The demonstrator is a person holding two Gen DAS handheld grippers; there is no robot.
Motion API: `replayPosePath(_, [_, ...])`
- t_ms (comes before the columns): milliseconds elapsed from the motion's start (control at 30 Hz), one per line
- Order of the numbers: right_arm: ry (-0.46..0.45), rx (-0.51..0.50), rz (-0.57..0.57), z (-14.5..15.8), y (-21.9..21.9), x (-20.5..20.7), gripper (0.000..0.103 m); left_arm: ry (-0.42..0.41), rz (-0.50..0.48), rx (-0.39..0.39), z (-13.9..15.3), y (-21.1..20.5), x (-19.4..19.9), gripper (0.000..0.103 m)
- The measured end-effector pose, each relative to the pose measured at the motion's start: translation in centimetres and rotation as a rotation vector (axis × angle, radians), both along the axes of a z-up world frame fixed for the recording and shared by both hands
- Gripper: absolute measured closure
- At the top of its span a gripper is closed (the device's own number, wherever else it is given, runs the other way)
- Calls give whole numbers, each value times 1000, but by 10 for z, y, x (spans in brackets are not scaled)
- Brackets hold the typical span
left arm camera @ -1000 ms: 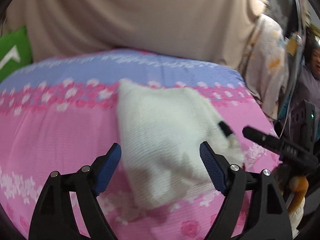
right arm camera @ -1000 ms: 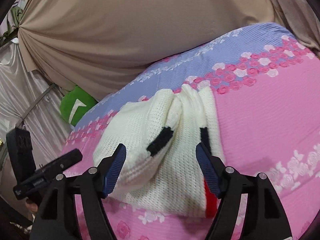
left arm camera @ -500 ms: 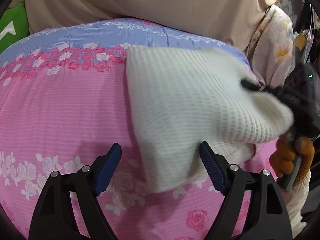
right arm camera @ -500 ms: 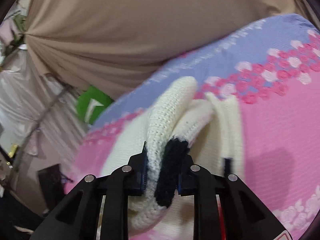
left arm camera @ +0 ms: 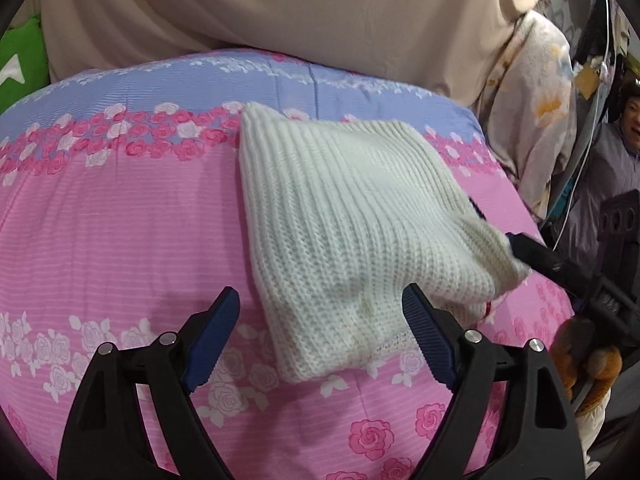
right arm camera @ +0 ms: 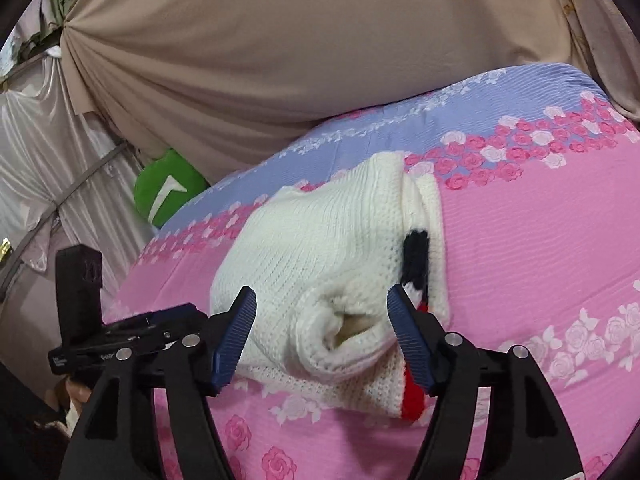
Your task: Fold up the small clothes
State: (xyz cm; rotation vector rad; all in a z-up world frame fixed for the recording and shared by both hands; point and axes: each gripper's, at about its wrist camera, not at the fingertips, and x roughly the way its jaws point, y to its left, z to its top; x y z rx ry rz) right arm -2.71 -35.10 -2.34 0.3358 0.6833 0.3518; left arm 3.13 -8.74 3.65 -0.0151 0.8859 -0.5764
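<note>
Near the bedspread's (left arm camera: 120,240) right edge, folded white knit sweater (left arm camera: 352,232) lies released; my right gripper (right arm camera: 322,332) opening, left gripper (left arm camera: 320,336) spread, both empty.

sweater (left arm camera: 352,232): chunky ribbed white knit, matt
bedspread (left arm camera: 120,240): smooth printed cloth
gripper pads (right arm camera: 236,330): ridged blue plastic

No readable text, number or brand anywhere in either view. Only a white arrow-like mark on the green cushion (right arm camera: 170,196), a sign without letters, seen again at the left edge of the left wrist view. Some faint pale print on the black body of the left claw (right arm camera: 120,340) as seen from the right wrist view, too small and blurred to make out
</note>
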Motion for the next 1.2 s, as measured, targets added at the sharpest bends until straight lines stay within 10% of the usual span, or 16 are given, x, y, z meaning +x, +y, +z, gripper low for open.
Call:
replayPosePath(67, [43, -65, -14, -13, 5, 7, 68, 18, -7, 54, -14, -8, 3, 26])
replayPosePath(133, [12, 103, 76, -6, -4, -5, 93, 44, 14, 116, -30, -9, 11, 37])
replayPosePath(233, [-74, 220, 107, 12, -23, -29, 94, 84, 18, 90, -39, 2, 16, 37])
replayPosePath(333, [135, -12, -41, -40, -26, -7, 94, 71, 12, 113, -41, 5, 14, 37])
replayPosePath(433, [127, 54, -15, -47, -27, -11, 95, 72, 12, 123, -44, 3, 11, 36])
replayPosePath(633, [2, 6, -68, 7, -33, -22, 60, -16, 14, 117, -12, 7, -7, 38])
replayPosePath(933, [39, -38, -80, 11, -11, 84, 46, -112, 33, 67, 25, -21, 17, 30])
replayPosePath(1033, [68, -61, -57, 6, -4, 101, 87, -76, 33, 90, 13, -33, 27, 31])
replayPosePath(1133, [-86, 29, -43, 33, -18, 77, 91, -75, 40, 107, 4, -36, 28, 31])
replayPosePath(1200, [-19, 18, -83, 19, -28, 89, 91, -67, 40, 107, 0, -37, 31, 30])
